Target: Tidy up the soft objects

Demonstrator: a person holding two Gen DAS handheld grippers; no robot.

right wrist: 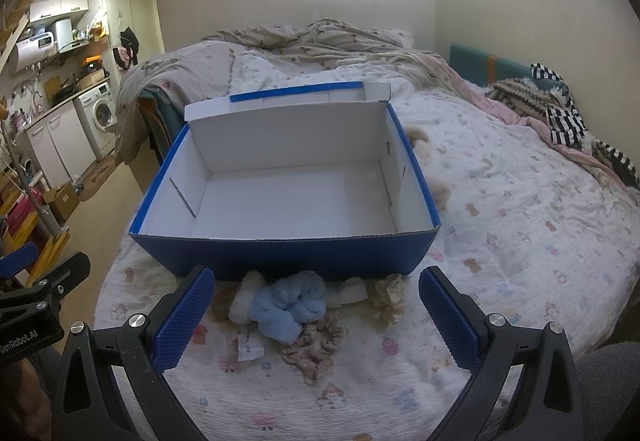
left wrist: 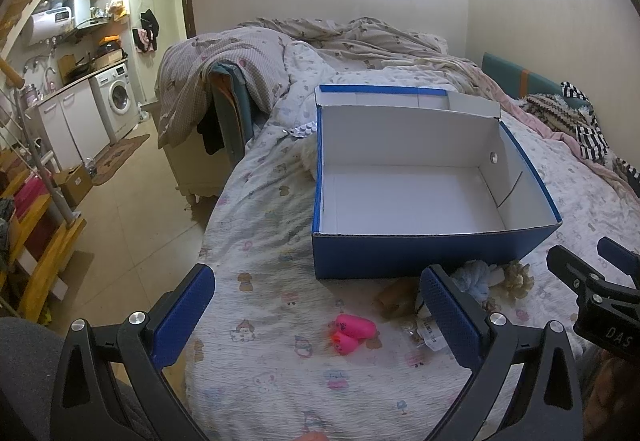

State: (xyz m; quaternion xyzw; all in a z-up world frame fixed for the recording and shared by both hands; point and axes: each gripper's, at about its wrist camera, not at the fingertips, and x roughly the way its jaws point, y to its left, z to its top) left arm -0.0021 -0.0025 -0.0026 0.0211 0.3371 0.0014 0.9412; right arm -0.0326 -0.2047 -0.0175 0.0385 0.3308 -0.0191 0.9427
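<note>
While both spread: left tool (left wrist: pixel 316 315), right tool (right wrist: pixel 316 315), one box (right wrist: pixel 280 255) (blue), two pink toys (left wrist: pixel 352 331).

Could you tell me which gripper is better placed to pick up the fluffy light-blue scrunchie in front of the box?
Right. The right gripper is open with the light-blue scrunchie lying between its fingers; the left gripper faces the pink toys instead.

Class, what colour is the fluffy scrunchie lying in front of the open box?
Light blue. The scrunchie shows best in the right wrist view, just before the box.
</note>
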